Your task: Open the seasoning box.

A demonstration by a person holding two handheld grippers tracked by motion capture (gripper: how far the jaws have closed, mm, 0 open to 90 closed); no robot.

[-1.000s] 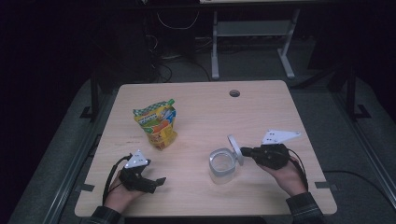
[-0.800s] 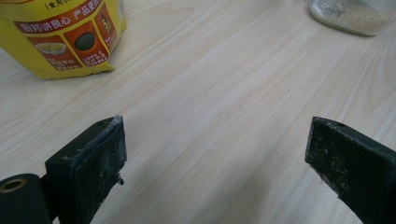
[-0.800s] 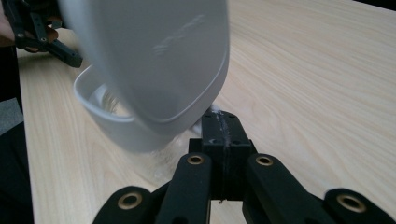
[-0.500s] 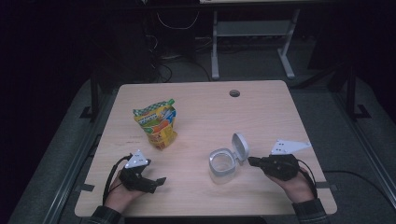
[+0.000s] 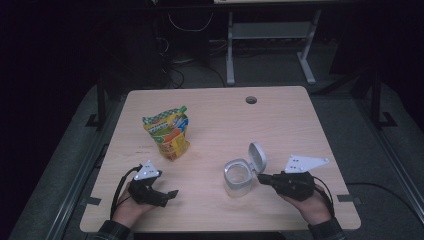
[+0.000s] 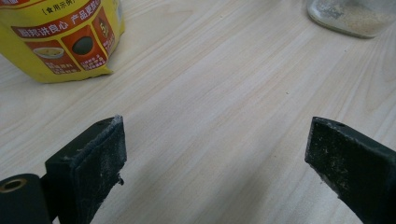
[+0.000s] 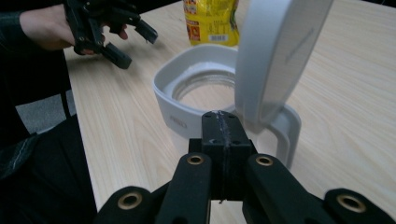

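Fingers of the right gripper pressed together, empty, beside the jar.

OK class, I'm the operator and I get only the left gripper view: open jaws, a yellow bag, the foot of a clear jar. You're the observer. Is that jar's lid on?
Observer: No. The lid is flipped up and stands on edge at the rim of the jar, on the side toward the right gripper.
Operator: Is that gripper holding it?
Observer: No. Its jaws are shut with nothing between them, and the tips are right by the lid's hinge. I cannot tell whether they touch it.
Operator: And the bag, is it upright?
Observer: Yes. The bag stands upright with a green top edge, apart from the jar.
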